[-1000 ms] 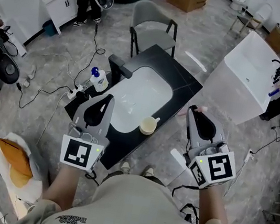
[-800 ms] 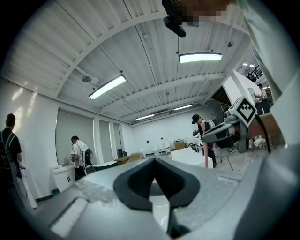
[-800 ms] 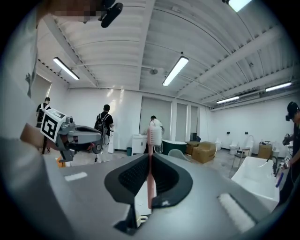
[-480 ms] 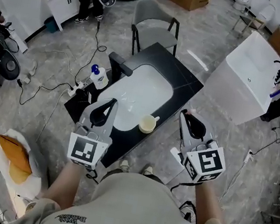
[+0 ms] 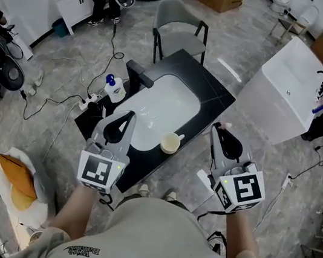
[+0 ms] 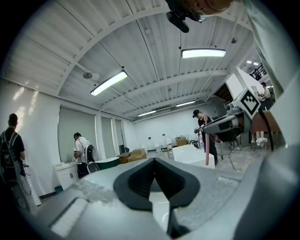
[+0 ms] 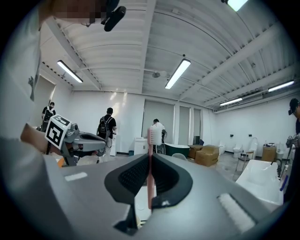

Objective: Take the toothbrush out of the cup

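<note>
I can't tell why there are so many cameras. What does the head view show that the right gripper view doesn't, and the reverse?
Only the head view: the cup on the black table and a blue-capped bottle. Only the right gripper view: ceiling lights and the toothbrush upright, clamped in the right gripper. Both: the left gripper, shut and empty.

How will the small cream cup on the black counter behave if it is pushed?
The small cream cup looks light and seems empty, so it would probably slide or tip easily. It stands on the smooth black counter beside the white basin, so a push that way might send it in.
</note>
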A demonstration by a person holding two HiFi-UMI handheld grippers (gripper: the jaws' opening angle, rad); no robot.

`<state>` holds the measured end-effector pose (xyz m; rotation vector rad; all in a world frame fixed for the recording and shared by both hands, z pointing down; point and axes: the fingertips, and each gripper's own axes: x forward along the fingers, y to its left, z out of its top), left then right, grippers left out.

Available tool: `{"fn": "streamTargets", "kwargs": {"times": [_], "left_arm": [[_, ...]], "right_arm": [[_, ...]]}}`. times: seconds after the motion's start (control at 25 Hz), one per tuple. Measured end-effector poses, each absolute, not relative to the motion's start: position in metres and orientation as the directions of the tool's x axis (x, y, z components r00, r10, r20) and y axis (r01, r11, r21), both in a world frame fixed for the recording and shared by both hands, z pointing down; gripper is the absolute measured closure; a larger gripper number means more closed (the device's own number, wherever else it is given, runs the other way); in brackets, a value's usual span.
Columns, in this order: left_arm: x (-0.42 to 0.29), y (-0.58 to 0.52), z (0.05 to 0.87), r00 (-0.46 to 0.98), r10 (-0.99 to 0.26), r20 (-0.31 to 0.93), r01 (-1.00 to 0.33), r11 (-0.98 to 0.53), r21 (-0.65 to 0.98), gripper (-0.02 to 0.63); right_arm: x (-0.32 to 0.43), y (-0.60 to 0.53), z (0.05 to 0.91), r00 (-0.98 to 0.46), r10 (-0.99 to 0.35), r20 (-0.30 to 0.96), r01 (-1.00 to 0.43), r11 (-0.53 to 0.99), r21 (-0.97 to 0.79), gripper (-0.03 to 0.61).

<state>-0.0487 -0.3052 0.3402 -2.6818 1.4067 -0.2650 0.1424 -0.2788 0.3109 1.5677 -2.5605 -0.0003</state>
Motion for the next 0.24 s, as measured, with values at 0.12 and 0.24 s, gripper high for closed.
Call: {"fn": "streamTargets", "kwargs": {"times": [0.12, 0.24], "left_arm": [[-0.0520, -0.3097, 0.3397, 0.545, -0.831, 0.109, -0.813, -0.556, -0.172, 0.612], [-0.0542, -0.3117, 0.3382, 0.545, -0.832, 0.105, -0.812, -0.555, -0.183, 0.612]], "right_arm": [[0.1433, -0.2812, 0.3073, -0.440, -0.891, 0.110, -0.890, 0.449, 0.077, 0.561], [0.1429, -0.2796, 0.3027, -0.440, -0.892, 0.103, -0.890, 0.448, 0.081, 0.560]]}}
